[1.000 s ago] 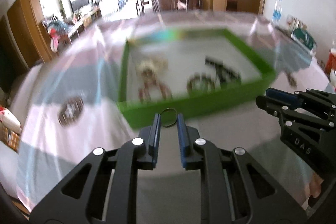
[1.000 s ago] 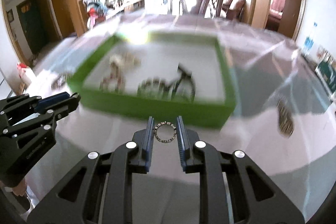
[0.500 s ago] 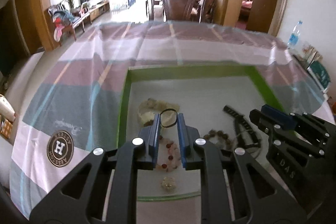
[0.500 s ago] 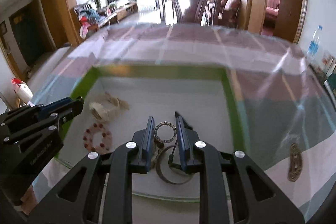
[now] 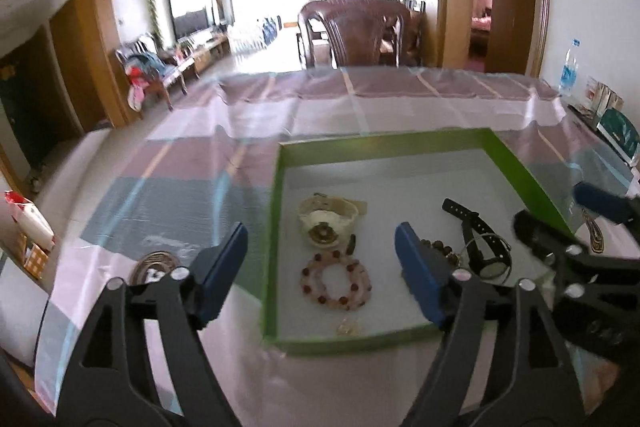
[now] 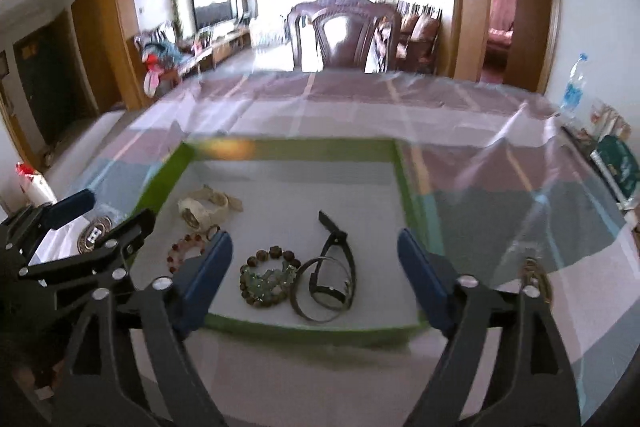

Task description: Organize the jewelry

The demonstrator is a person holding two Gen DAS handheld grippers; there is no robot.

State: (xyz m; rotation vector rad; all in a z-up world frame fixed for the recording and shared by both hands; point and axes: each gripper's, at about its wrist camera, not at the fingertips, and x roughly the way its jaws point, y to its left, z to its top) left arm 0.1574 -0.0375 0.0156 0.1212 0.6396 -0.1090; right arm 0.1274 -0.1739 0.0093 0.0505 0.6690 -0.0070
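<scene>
1. Now: left claw (image 5: 320,267) spread wide, empty, over the green tray's (image 5: 276,187) left wall.
2. Pink bead bracelet (image 5: 336,283) lies in the tray, dead ahead between its fingers.
3. Right claw (image 6: 312,271) also spread, empty; green bead bracelet (image 6: 268,281) ahead of it, so nearer.

green tray (image 5: 516,163), cream watch (image 5: 326,219), checked tablecloth (image 5: 180,163)

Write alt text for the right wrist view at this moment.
The right claw hangs open and empty over a green tray on a checked tablecloth. Inside lie a cream watch, a red bead bracelet, a dark bead bracelet and a black watch. The left claw, also open, shows at left.
</scene>
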